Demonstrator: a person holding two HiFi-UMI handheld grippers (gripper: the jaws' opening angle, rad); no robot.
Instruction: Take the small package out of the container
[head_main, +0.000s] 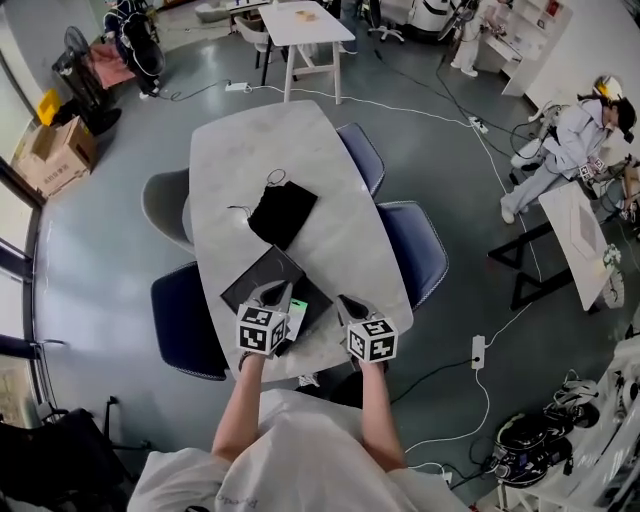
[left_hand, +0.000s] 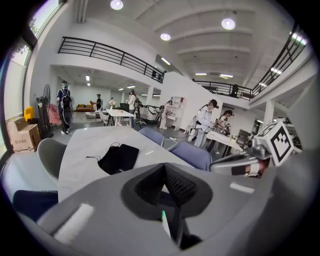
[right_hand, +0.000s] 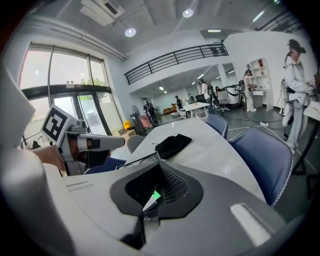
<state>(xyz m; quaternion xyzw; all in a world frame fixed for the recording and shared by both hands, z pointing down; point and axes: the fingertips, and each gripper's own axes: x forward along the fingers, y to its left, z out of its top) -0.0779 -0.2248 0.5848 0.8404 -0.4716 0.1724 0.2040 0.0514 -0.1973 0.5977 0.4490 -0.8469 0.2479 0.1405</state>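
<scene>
While the small package is seen lying at the near edge of the dark container on the surface, the left gripper and right gripper are seen fully closed either side of it, nothing clearly gripped.

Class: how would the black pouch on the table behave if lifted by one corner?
The black pouch lies flat with a loose cord trailing, so it probably sags limply. It looks thin, so it is likely light. Pushed, it should slide or bunch, not roll.
</scene>
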